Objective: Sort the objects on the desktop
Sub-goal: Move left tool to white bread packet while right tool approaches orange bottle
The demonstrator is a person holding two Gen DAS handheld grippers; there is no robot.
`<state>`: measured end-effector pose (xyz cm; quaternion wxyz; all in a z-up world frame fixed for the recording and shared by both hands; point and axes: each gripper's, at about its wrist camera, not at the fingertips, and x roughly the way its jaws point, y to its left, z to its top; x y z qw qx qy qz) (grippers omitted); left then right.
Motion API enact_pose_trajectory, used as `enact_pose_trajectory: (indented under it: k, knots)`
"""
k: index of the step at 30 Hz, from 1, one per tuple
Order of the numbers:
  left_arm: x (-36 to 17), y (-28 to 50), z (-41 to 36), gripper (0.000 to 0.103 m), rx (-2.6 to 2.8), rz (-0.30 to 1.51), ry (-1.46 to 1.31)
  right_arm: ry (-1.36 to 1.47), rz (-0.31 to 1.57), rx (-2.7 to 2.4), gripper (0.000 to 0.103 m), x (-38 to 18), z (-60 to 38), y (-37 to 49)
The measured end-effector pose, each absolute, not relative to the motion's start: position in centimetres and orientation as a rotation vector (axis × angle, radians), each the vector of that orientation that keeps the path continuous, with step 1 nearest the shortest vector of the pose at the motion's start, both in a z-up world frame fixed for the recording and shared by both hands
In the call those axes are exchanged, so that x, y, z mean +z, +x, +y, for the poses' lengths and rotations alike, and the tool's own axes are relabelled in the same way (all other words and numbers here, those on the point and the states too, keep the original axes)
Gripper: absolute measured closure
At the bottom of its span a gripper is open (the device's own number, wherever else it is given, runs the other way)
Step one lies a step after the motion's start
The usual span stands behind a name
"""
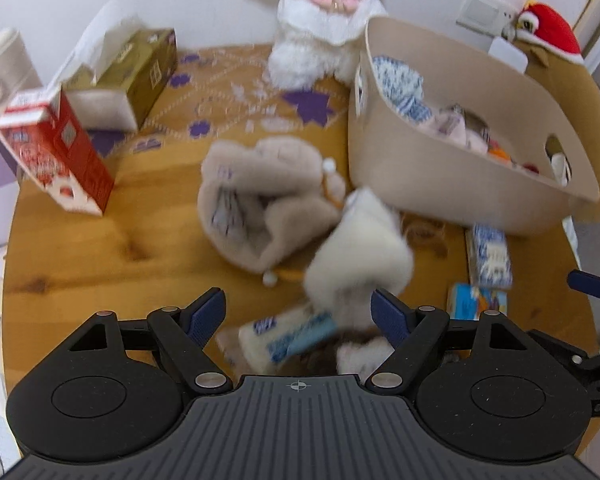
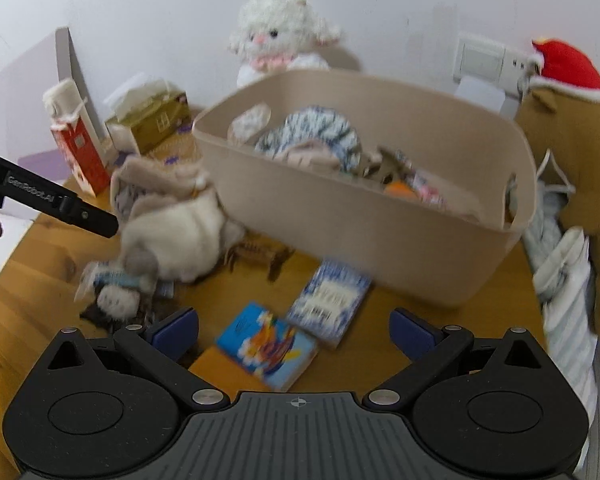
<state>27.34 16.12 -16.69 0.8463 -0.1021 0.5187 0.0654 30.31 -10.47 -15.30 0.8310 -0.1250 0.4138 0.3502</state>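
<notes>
My left tool (image 1: 299,312) hangs over the round wooden desk (image 1: 100,248) with its blue-padded jaws spread wide and nothing pressed between them. Just beyond the tips lies a heap of soft things: a cream fluffy plush piece (image 1: 360,256), blurred, resting against a beige fleece pouch (image 1: 260,200) whose mouth gapes towards me. Below the cream piece, between the jaws as the left wrist camera sees it, is a white packet with blue print (image 1: 288,336); I cannot tell whether the pads touch it.

My right tool (image 2: 294,330) is also fully apart and empty. Directly before it on the desk lies a small bright blue box with a cartoon picture (image 2: 266,346), and just beside that a blue-and-white patterned flat packet (image 2: 330,300), the two nearly touching at a corner. Behind them stands the large beige plastic basket (image 2: 340,216), already holding a blue-and-white cloth bundle (image 2: 312,132) and several small items too blurred to name.

At the far edge of the desk a white fluffy lamb toy (image 2: 280,36) sits against the wall. To the left stand a red-and-white carton (image 1: 56,152), tilted, and an olive-gold tissue box (image 1: 136,76) just behind it.
</notes>
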Motion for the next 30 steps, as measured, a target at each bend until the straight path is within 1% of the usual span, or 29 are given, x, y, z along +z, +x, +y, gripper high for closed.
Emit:
enact_pose_trajectory:
  k: [9, 14, 26, 30]
  knots:
    - [-19.1, 25.6, 16.2, 0.022, 0.132, 1.122, -0.076, -0.227, 1.001, 0.643, 0.0, -18.1, -9.4, 28.3]
    - [-20.1, 25.9, 17.0, 0.022, 0.123, 1.132, -0.058, -0.271, 1.031, 0.606, 0.0, -19.2, -8.3, 27.6]
    - [-22.8, 27.0, 16.7, 0.022, 0.049, 1.163, 0.046, -0.195, 1.091, 0.478, 0.0, -20.4, -7.3, 27.8]
    - [-23.4, 27.2, 15.7, 0.022, 0.014, 1.158, 0.123, -0.185, 1.121, 0.431, 0.0, -21.3, -7.1, 27.9]
